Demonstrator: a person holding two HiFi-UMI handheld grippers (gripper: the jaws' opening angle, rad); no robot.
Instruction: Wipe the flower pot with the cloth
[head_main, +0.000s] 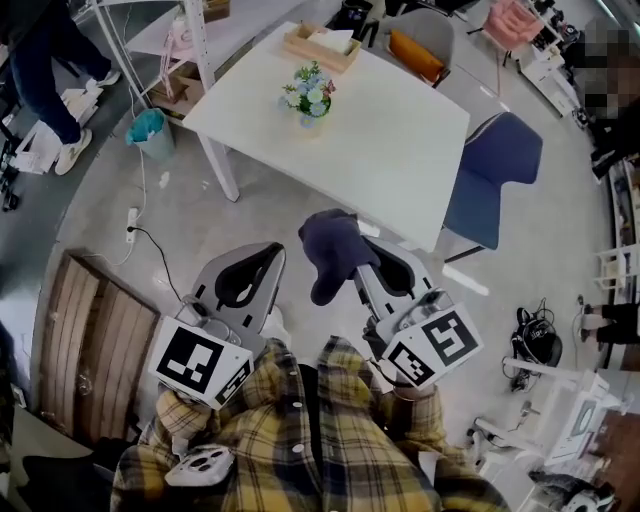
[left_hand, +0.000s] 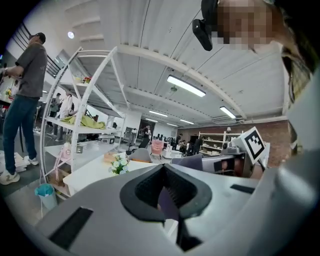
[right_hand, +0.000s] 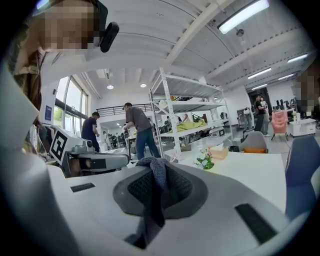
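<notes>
A small pot of white and blue flowers (head_main: 307, 97) stands on the white table (head_main: 390, 150), well ahead of both grippers. The same flower pot (left_hand: 119, 165) shows small in the left gripper view, and the flower pot (right_hand: 205, 161) also shows in the right gripper view. My right gripper (head_main: 362, 262) is shut on a dark blue cloth (head_main: 333, 252), which drapes over its tip. In the right gripper view the cloth (right_hand: 156, 187) hangs pinched between the pads. My left gripper (head_main: 262, 258) is shut with nothing in it, level beside the right one, short of the table.
A wooden box (head_main: 320, 45) sits at the table's far end. A blue chair (head_main: 495, 175) stands on the table's right, a teal bin (head_main: 150, 132) and a white shelf rack (head_main: 195, 35) on its left. A cable (head_main: 150, 240) lies on the floor.
</notes>
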